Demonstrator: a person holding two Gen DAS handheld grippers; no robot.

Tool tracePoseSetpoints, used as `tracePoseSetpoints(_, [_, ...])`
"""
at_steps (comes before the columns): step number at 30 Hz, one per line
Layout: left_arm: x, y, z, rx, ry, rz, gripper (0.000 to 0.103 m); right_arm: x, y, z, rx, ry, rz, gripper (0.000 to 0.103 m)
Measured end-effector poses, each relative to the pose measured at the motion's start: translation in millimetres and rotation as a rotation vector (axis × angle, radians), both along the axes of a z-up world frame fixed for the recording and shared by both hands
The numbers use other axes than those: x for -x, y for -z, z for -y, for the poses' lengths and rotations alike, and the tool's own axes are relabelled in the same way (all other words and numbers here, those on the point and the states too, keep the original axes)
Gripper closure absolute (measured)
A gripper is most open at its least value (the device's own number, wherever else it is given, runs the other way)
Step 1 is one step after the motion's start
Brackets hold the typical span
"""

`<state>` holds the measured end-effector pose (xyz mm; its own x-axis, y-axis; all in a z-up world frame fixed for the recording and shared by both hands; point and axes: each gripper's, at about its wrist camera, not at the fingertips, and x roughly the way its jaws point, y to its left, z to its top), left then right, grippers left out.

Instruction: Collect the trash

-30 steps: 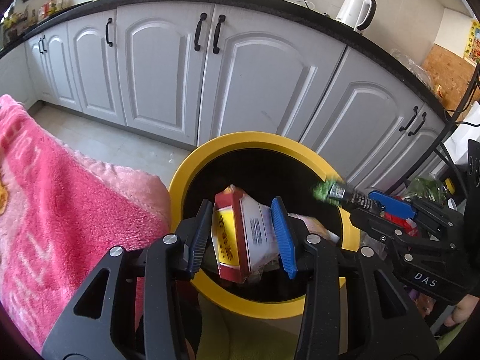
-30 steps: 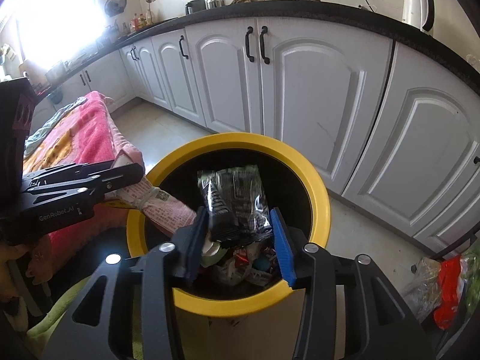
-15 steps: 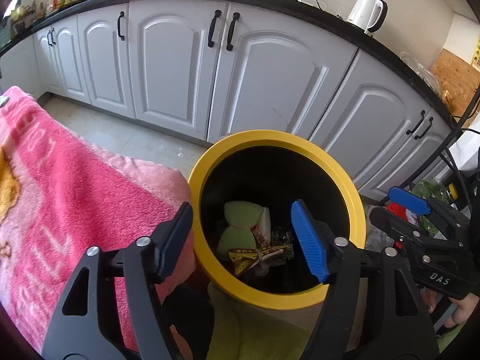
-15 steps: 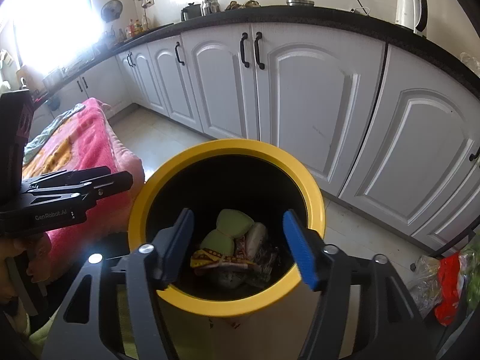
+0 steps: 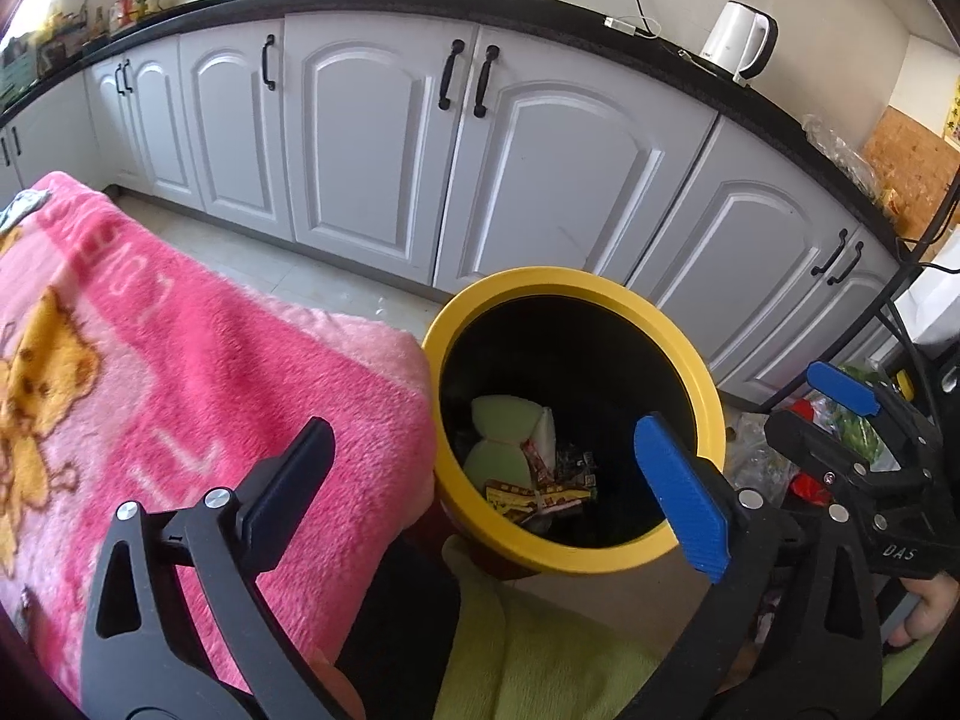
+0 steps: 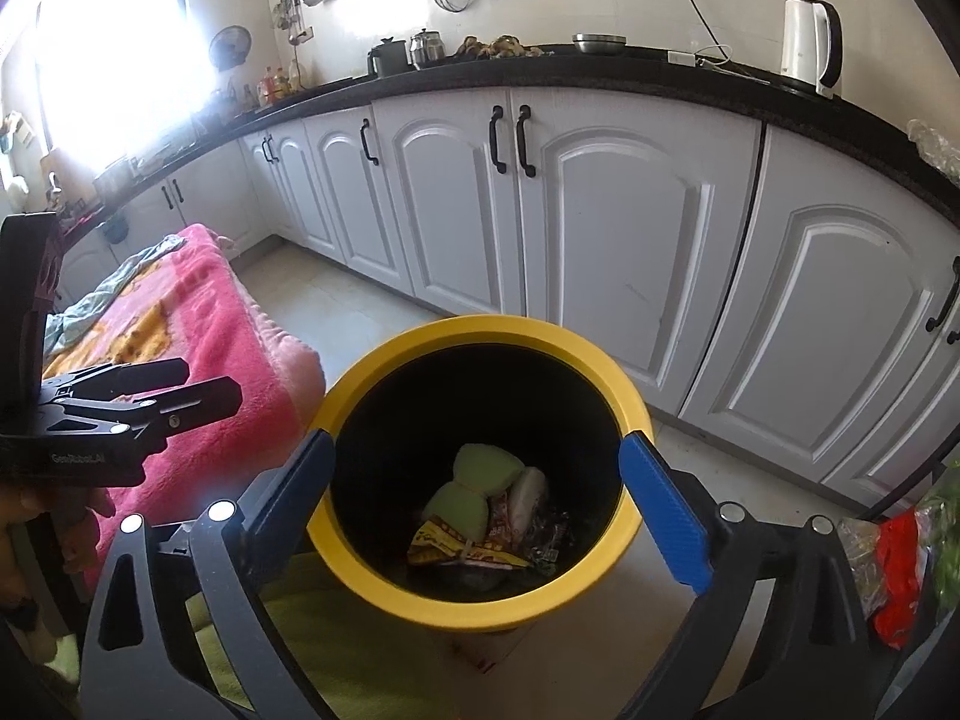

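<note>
A yellow-rimmed black bin (image 5: 702,384) (image 6: 630,414) stands on the floor in front of the white cabinets. Inside it lies trash: green sponges (image 5: 501,417) (image 6: 486,468), a yellow-red wrapper (image 5: 531,495) (image 6: 450,546) and other packets. My left gripper (image 5: 486,489) hangs over the bin's near left side, jaws still opening, nothing between them. My right gripper (image 6: 480,498) sits above the bin mouth, jaws also opening wide and empty. In the left wrist view the right gripper (image 5: 852,414) shows at the right edge; in the right wrist view the left gripper (image 6: 150,390) shows at the left.
A pink blanket (image 5: 150,372) (image 6: 198,324) covers a surface left of the bin. White cabinets (image 5: 372,138) under a black counter run behind, with a white kettle (image 5: 741,36). Plastic bags (image 6: 894,564) lie on the floor at right. Yellow-green cloth (image 5: 540,648) lies below the bin.
Both grippers opened and let go: the red-yellow box from the left and the dark wrapper from the right dropped into the bin. Both grippers rose and drew back a little.
</note>
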<state>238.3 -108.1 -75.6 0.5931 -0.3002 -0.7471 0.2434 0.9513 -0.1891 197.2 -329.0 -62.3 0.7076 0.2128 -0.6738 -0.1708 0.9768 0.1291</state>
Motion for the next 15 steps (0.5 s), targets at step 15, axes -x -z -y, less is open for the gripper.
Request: tracePoseSetpoints(15, [38.6, -26.1, -37.8, -0.026, -0.086, 0.071, 0.011, 31.9, -15.9, -27.0, 0.014, -0.004, 0.019, 0.007])
